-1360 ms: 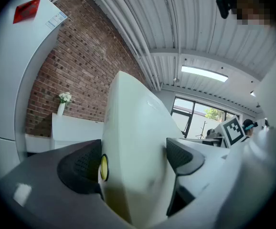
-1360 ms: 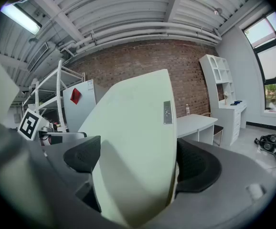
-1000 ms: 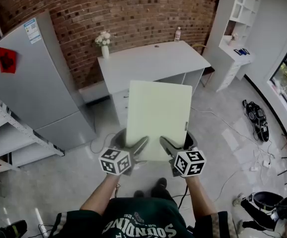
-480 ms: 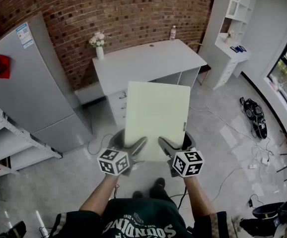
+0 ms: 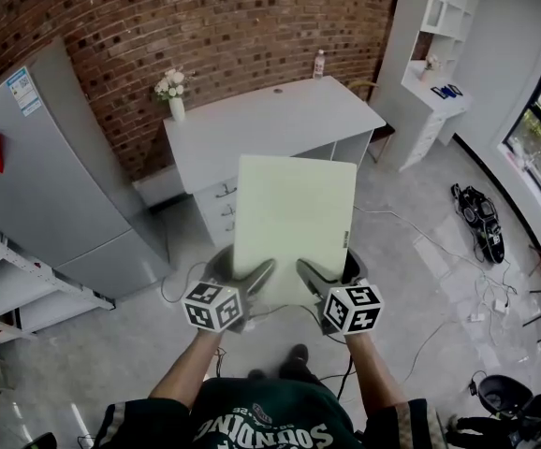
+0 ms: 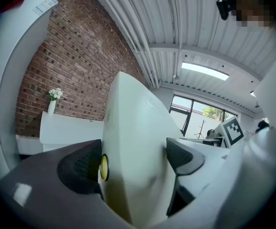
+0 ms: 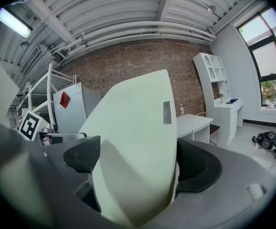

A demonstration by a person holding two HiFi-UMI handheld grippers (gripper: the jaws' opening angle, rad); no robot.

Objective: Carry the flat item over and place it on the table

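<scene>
A pale green flat item point(image 5: 292, 223), like a closed laptop, is held level in front of me over the floor. My left gripper point(image 5: 253, 283) is shut on its near edge at the left, and my right gripper point(image 5: 314, 282) is shut on the near edge at the right. In the left gripper view the flat item point(image 6: 135, 161) fills the gap between the dark pads point(image 6: 83, 168). In the right gripper view the flat item point(image 7: 138, 151) sits between both pads point(image 7: 197, 168). The white table point(image 5: 252, 124) stands ahead by the brick wall.
A vase of flowers point(image 5: 170, 92) and a bottle point(image 5: 319, 64) stand on the table's far edge. A grey fridge point(image 5: 51, 176) is at the left, a metal shelf point(image 5: 8, 279) nearer left, a white shelf unit point(image 5: 439, 54) at the right. Cables and gear point(image 5: 476, 218) lie on the floor at the right.
The table, fridge and room have shifted left and nearer in the head view as I walk forward. Both grippers keep the same hold on the flat item.
</scene>
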